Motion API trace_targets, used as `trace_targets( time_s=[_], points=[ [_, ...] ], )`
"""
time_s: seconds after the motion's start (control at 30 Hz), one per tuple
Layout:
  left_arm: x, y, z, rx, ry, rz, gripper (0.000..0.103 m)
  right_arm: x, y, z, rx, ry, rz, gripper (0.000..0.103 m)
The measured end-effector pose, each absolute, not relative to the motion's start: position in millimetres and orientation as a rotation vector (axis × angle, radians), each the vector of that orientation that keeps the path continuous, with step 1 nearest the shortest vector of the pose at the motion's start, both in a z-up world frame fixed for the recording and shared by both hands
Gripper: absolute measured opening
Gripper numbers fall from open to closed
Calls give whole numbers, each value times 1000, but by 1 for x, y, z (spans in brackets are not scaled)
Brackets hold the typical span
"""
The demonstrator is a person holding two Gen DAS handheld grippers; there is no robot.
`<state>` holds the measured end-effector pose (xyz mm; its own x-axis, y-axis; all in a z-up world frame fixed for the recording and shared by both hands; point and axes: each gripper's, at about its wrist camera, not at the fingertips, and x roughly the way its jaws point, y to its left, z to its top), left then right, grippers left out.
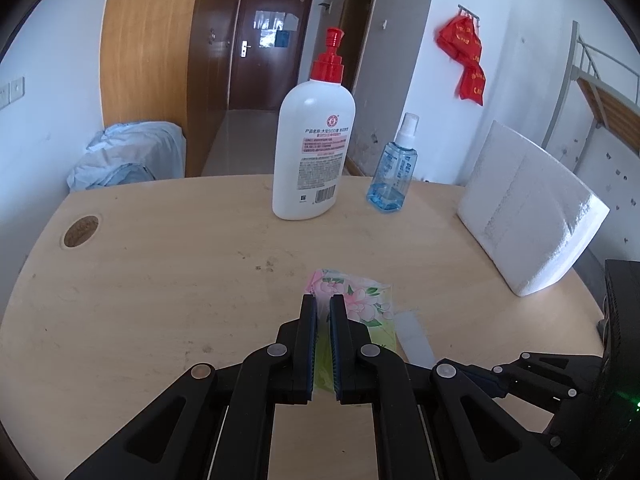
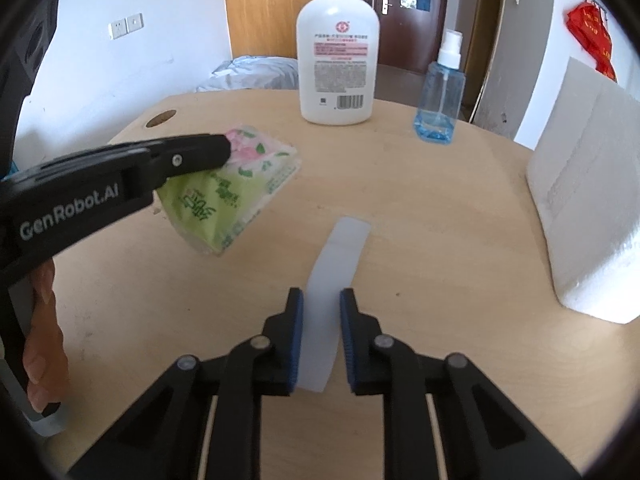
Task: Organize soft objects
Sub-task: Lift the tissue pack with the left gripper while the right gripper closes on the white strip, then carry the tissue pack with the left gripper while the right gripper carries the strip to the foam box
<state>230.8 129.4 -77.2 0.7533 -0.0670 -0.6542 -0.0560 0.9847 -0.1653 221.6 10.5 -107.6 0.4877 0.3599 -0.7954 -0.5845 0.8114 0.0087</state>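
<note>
Right wrist view: left tongs (image 2: 224,148) clench the tissue pack (image 2: 236,188) lifted off the bench (image 2: 440,208), right tongs (image 2: 320,312) stand released astride a white strip (image 2: 340,256); next, probably, placing the pack tidily.

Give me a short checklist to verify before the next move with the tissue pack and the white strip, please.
1. Left gripper shut on the tissue pack: ok.
2. Pack fully off the table: cannot tell; its low corner looks near the surface.
3. White strip between the right gripper fingers: ok.
4. Right pads pressing the strip: not ok, gaps show on both sides.
5. Lotion bottle and spray bottle upright, apart from both grippers: ok.
</note>
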Motion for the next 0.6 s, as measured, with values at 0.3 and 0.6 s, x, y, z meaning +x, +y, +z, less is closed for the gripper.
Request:
trace_targets(
  time_s=[0.3, 0.6],
  points=[
    [229, 128, -75, -178, 713, -5, 7, 213, 1, -89, -239, 847, 596, 21],
    [219, 122, -65, -178, 695, -12, 7, 208, -12, -77, -191, 820, 582, 21]
  ],
)
